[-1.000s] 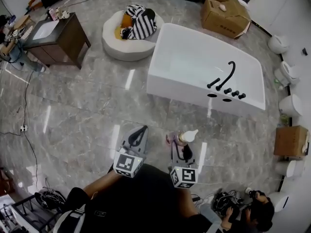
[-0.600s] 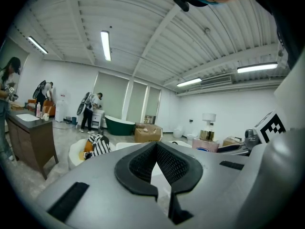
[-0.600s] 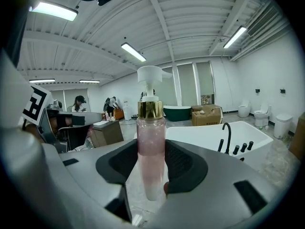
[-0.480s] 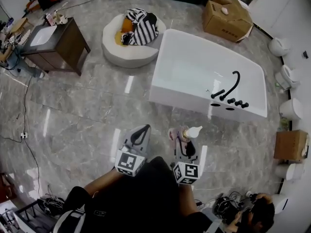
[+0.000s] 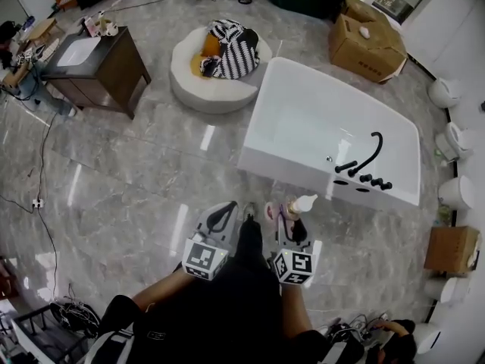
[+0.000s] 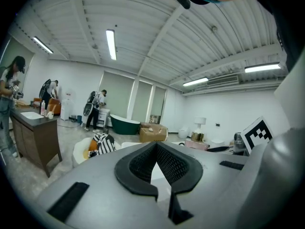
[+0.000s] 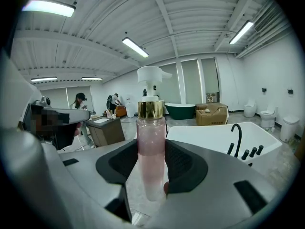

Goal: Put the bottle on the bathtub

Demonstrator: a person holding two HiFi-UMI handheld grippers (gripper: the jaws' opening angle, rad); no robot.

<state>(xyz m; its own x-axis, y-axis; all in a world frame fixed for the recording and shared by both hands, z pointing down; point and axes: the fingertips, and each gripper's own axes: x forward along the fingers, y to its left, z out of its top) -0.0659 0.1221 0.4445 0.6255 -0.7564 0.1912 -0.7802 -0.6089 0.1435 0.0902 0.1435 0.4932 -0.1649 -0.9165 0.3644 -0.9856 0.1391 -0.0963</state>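
Note:
A pink bottle (image 7: 151, 147) with a gold collar and a white pump head stands upright between the jaws of my right gripper (image 7: 150, 194), which is shut on it. From the head view, the bottle (image 5: 294, 208) and right gripper (image 5: 290, 226) hover over the marble floor just short of the near wall of the white bathtub (image 5: 303, 174). A black faucet (image 5: 369, 154) with knobs sits on the tub's near right ledge. The bathtub (image 7: 214, 132) lies ahead and to the right in the right gripper view. My left gripper (image 5: 221, 217) is beside it, shut and holding nothing.
A round white pouf (image 5: 220, 82) with striped cloth stands left of the tub. A dark wooden vanity (image 5: 95, 63) is at far left. Cardboard boxes (image 5: 367, 36) and toilets (image 5: 455, 192) line the back and right. Cables (image 5: 42, 165) run along the floor at left.
The person has walked toward the bathtub, so the tub's near wall is closer to both grippers. The bottle stays held in the right gripper.

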